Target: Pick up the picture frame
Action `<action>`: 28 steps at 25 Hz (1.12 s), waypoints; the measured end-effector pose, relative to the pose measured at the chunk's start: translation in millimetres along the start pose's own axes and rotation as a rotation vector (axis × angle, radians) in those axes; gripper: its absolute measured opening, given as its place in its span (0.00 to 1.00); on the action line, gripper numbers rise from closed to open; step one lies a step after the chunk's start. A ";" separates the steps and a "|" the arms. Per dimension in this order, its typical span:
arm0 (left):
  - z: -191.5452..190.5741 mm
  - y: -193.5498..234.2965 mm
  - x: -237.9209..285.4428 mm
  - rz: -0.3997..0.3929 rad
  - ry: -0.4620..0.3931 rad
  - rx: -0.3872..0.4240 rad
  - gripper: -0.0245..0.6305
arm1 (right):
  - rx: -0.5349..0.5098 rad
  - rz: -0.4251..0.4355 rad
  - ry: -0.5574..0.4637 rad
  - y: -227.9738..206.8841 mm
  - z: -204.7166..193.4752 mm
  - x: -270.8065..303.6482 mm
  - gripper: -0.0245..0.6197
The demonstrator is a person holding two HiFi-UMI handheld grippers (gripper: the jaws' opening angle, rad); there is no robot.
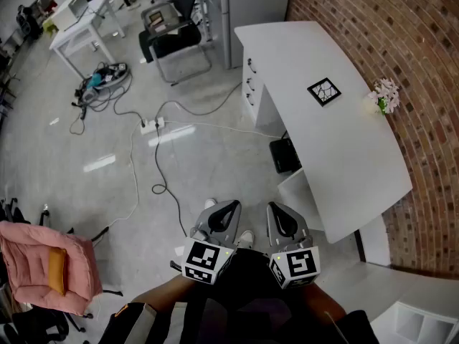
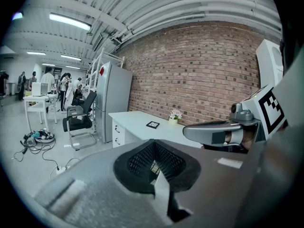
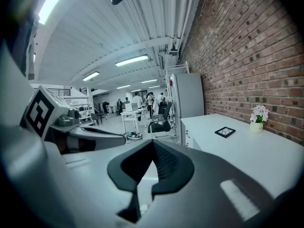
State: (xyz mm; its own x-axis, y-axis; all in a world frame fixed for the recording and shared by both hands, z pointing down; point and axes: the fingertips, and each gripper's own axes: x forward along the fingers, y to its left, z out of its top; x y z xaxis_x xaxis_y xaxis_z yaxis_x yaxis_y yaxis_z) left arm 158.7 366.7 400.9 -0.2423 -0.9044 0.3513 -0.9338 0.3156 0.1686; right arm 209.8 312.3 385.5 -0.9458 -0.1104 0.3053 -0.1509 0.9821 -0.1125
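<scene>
The picture frame (image 1: 324, 92) is small, black and square, and lies flat on the white desk (image 1: 358, 163) by the brick wall. It also shows in the left gripper view as the picture frame (image 2: 153, 124) and in the right gripper view as the picture frame (image 3: 225, 132). My left gripper (image 1: 224, 211) and right gripper (image 1: 278, 213) are held side by side close to my body, over the floor and well short of the desk. Both are shut with nothing between the jaws. The frame lies far ahead and to the right of them.
A small pot of flowers (image 1: 384, 95) stands on the desk beyond the frame. A black office chair (image 1: 176, 38), a power strip with cables (image 1: 152, 125) and a white table (image 1: 79, 27) are on the floor at left. A pink padded chair (image 1: 43, 264) is at lower left.
</scene>
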 end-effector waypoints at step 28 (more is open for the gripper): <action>50.7 74.0 65.0 -0.139 0.002 0.045 0.03 | 0.115 -0.218 -0.028 -42.9 35.2 79.4 0.04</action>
State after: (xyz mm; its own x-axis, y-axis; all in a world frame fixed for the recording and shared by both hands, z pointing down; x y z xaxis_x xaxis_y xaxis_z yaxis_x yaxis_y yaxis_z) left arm 60.5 316.7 389.5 -0.1095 -0.9379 0.3292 -0.9691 0.1744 0.1744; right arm 131.1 256.0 381.2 -0.8949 -0.3233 0.3076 -0.3821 0.9112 -0.1541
